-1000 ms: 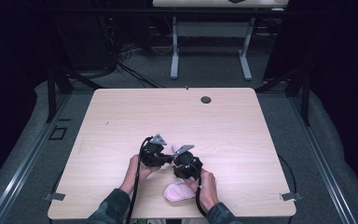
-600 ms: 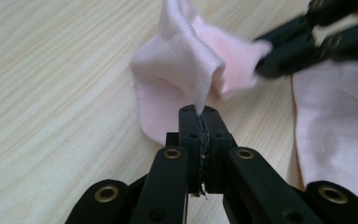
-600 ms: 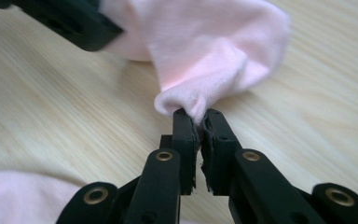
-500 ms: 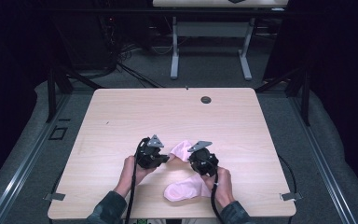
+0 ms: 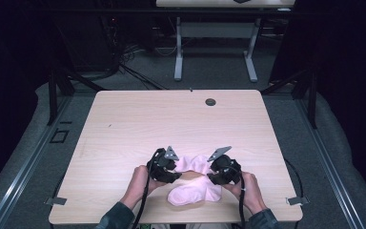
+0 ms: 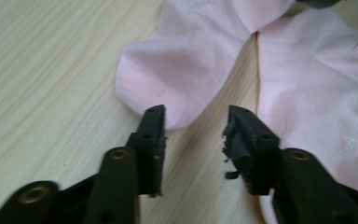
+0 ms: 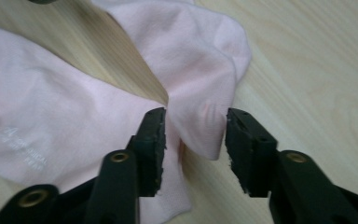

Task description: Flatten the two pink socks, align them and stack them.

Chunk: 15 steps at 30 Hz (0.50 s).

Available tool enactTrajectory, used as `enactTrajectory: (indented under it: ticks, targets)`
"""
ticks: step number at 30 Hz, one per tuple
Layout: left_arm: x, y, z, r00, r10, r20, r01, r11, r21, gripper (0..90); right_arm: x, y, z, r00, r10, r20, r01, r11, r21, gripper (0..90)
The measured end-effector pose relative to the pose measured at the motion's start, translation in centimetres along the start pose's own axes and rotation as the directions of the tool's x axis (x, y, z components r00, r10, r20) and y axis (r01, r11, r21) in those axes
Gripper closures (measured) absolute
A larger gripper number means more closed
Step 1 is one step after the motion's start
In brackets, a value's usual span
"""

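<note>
Two pink socks (image 5: 194, 180) lie on the table (image 5: 124, 133) near its front edge, between the grippers. The left gripper (image 6: 195, 126) has its jaws apart around a rounded sock end; the right gripper (image 7: 195, 126) is likewise spread, straddling a fold, perhaps brushing it. Farther back sits a dark grommet (image 5: 210, 101).
</note>
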<state>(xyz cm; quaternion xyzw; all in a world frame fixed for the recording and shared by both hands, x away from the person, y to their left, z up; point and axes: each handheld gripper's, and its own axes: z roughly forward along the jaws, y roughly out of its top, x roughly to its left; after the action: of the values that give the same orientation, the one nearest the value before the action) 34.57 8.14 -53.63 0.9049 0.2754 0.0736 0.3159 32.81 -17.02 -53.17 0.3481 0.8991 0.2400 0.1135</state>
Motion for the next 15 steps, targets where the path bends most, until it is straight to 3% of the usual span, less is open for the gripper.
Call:
enactTrajectory:
  ticks: [2, 3, 4, 5, 6, 8, 10, 11, 12, 14, 15]
  targets:
    - [0.9, -0.4, -0.7, 0.9984, -0.053, -0.022, 0.052, 0.9981, -0.033, 45.8, -1.2, -0.9, -0.4, 0.9944, 0.088, -0.059, -0.091, 0.994, -0.065, 53.1]
    - [0.9, -0.4, -0.7, 0.9984, -0.053, -0.022, 0.052, 0.9981, -0.033, 44.6, -1.2, -0.9, -0.4, 0.9944, 0.088, -0.059, -0.091, 0.994, -0.065, 53.1]
    - [2.0, -0.7, -1.1, 0.9921, -0.113, -0.054, 0.111, 0.993, -0.04, 44.4, -2.3, -1.4, -0.9, 0.9845, 0.158, -0.076, -0.166, 0.981, -0.1, 53.0]
    - [2.0, -0.7, -1.1, 0.9921, -0.113, -0.054, 0.111, 0.993, -0.04, 44.3, -2.8, -1.6, -1.1, 0.9787, 0.19, -0.077, -0.198, 0.973, -0.116, 53.3]
    - [2.4, -0.8, -1.1, 0.9867, -0.149, -0.066, 0.146, 0.9882, -0.048, 44.3, -2.8, -1.6, -1.1, 0.9787, 0.19, -0.077, -0.198, 0.973, -0.116, 53.3]
    - [3.2, -0.8, -0.9, 0.9757, -0.213, -0.05, 0.211, 0.9762, -0.05, 44.3, -3.6, -1.5, -1.0, 0.9577, 0.269, -0.103, -0.281, 0.951, -0.132, 53.8]
    - [3.5, -0.5, -0.1, 0.9672, -0.252, -0.032, 0.251, 0.9673, -0.036, 44.2, -3.9, -1.2, -0.5, 0.9439, 0.31, -0.114, -0.322, 0.941, -0.107, 52.6]
    - [3.5, -0.3, 0.3, 0.9637, -0.265, -0.035, 0.264, 0.9642, -0.024, 44.2, -3.8, -1.0, -0.1, 0.9404, 0.316, -0.127, -0.329, 0.939, -0.098, 52.6]
    - [3.5, 0.0, 1.1, 0.964, -0.265, -0.02, 0.265, 0.9641, 0.004, 45.4, -3.5, -0.6, 0.5, 0.9392, 0.314, -0.139, -0.325, 0.943, -0.067, 50.9]
    - [3.3, 0.3, 1.7, 0.9625, -0.271, -0.016, 0.271, 0.9624, 0.015, 50.1, -3.2, -0.4, 0.9, 0.9398, 0.314, -0.135, -0.324, 0.945, -0.056, 51.3]
    - [3.2, 0.5, 1.9, 0.9638, -0.266, -0.015, 0.267, 0.9635, 0.023, 50.1, -2.8, 0.0, 1.6, 0.9406, 0.32, -0.114, -0.323, 0.946, -0.016, 54.3]
